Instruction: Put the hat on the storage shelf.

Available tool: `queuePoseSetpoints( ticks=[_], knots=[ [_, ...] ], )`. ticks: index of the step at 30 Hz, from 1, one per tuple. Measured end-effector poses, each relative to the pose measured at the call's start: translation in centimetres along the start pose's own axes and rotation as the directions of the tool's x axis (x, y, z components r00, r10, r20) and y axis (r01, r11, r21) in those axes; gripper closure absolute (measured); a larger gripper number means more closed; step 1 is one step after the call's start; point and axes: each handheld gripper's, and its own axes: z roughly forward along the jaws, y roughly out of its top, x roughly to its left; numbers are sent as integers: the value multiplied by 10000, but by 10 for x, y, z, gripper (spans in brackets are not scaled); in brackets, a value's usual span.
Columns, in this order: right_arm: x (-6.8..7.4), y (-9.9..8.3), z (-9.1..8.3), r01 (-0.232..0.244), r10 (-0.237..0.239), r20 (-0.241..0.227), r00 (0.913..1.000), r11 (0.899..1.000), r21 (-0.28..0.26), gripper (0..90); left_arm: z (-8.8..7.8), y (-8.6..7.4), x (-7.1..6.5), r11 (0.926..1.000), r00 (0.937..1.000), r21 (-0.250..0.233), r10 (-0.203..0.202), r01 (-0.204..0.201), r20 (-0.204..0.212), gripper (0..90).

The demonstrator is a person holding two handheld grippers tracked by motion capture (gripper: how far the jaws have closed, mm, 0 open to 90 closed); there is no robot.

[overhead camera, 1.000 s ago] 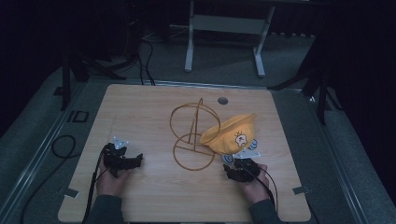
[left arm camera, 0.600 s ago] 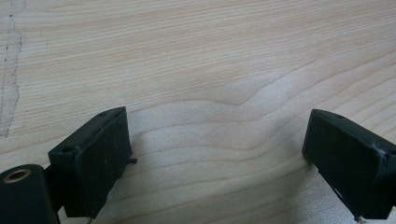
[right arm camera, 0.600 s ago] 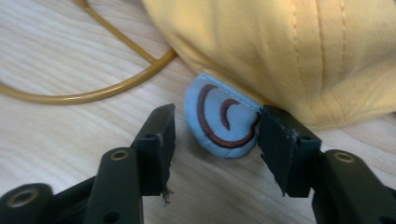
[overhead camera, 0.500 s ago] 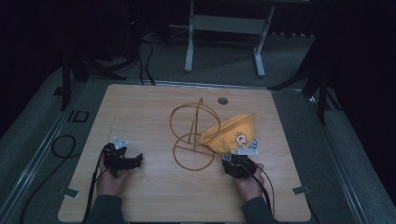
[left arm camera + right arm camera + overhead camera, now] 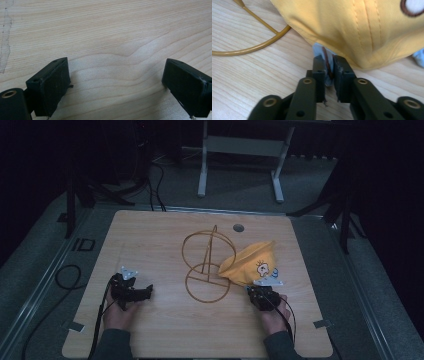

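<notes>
Cap (image 5: 252, 262): yellow stitched cloth, cartoon patch, leaning on the wire stand (image 5: 207, 267), at its right.
Cap's edge (image 5: 327, 63): pale blue with brown trim, possibly the brim.
Right gripper (image 5: 327, 65): jaws, just closing, pinch that edge.
Left gripper (image 5: 115, 82): well left of stand, jaws spread over bare wooden table (image 5: 150, 235); unmoved.
Stand: thin golden rings, one upright.

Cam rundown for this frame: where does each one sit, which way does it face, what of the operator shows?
High view: above the person's side, facing forward and down on the table; forearms, left gripper, right gripper.
Left gripper view: on the left gripper, facing bare wood; jaws apart.
Right gripper view: on the right gripper, jaws just closed on the yellow hat's trim.
Shared: high and right gripper views show the hat and wire stand.
</notes>
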Motion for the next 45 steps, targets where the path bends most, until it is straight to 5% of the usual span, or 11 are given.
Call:
queuePoseSetpoints(
  ticks=[11, 26, 45],
  knots=[
    [-13, 4, -21, 788, -788, 1, 9969, 9966, -232, 837, 0, 0, 0, 10000, 10000, -9, -7, 7, -2, 77],
    [-44, 31, -60, 1334, -1264, 753, 9891, 9863, -971, 840, 0, 0, 0, 10000, 10000, 20, -8, 8, 0, 77],
    [-79, 68, -95, 2132, -1878, 1898, 9637, 9691, -1236, 843, 0, 0, 0, 10000, 10000, 9, -24, 24, 0, 77]
  ],
)
